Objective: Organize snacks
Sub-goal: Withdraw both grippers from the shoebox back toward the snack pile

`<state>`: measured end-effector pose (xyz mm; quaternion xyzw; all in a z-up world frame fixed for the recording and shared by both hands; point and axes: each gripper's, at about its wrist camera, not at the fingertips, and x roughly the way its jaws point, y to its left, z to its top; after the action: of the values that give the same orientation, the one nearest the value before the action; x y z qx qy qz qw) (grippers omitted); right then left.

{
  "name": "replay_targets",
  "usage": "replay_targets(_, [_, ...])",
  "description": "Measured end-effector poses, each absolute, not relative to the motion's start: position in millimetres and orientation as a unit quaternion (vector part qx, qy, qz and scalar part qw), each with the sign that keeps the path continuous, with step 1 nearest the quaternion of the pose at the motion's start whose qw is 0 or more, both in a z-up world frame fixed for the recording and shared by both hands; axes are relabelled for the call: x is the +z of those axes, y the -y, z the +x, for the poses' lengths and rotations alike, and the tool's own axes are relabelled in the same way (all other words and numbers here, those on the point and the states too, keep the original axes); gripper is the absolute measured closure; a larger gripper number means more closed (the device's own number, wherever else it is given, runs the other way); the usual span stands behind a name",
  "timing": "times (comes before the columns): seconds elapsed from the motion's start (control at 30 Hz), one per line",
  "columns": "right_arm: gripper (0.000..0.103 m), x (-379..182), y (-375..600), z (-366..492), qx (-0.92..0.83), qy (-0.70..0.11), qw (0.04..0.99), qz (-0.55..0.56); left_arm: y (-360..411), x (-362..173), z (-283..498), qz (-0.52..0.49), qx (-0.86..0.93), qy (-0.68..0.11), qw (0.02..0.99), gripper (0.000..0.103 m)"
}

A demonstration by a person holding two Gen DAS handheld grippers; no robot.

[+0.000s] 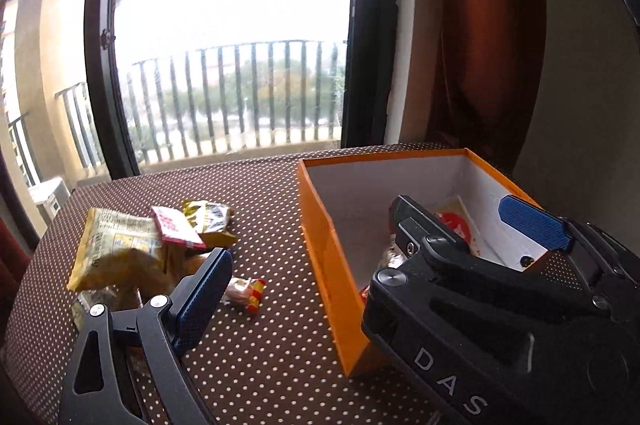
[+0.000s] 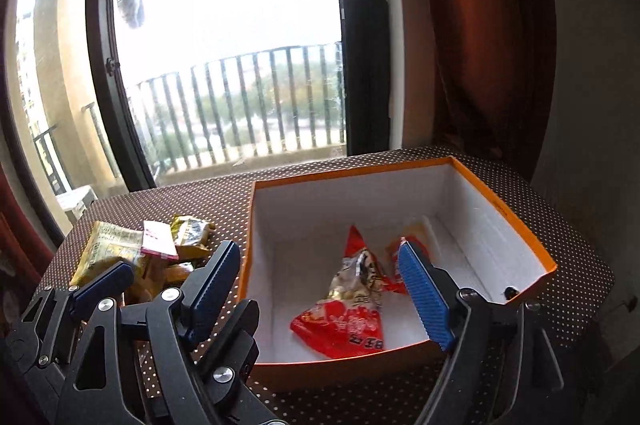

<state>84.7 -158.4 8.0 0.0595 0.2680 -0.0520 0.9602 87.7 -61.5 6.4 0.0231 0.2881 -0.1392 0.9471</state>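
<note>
An open orange box [image 2: 500, 213] with a white inside stands on the dotted table. A red and silver snack bag [image 2: 352, 309] lies in it, with another red packet behind. My right gripper [image 2: 320, 289] is open and empty over the box's near left part; it also shows in the left wrist view [image 1: 472, 221]. Left of the box lies a pile of snacks: a yellow bag [image 1: 116, 249], a pink-white packet [image 1: 176, 227], a yellow-black packet [image 1: 208, 217] and a small wrapped candy [image 1: 244, 295]. My left gripper [image 2: 156, 275] is open and empty beside the pile.
The brown tablecloth with white dots [image 1: 264, 357] covers the table. A large window with a balcony railing [image 1: 240, 93] is behind it. A dark red curtain [image 1: 480, 45] hangs at the right. A white unit [image 1: 50, 197] stands beyond the table's left edge.
</note>
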Motion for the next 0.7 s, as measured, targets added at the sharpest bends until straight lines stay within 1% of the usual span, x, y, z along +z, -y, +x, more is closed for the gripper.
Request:
replay_targets(0.17, [0.019,-4.0,132.4,84.9,-0.03,-0.263,0.963,0.054,35.0,-7.5,84.7,0.007,-0.132,-0.289,0.948,0.015])
replay_targets(0.4, [0.019,-20.8,98.2,88.6,0.005,-0.264,0.962,0.064,1.0,-23.2,83.6,0.003,-0.097,-0.302,0.948,0.015])
replay_targets(0.57, [0.019,-25.6,69.9,84.9,0.023,-0.24,0.969,0.058,-22.5,-28.1,77.5,0.009,-0.085,-0.305,0.949,0.015])
replay_targets(0.7, [0.019,-35.2,46.3,90.0,0.044,-0.249,0.966,0.05,-41.6,-36.3,75.2,0.01,-0.074,-0.308,0.948,0.015])
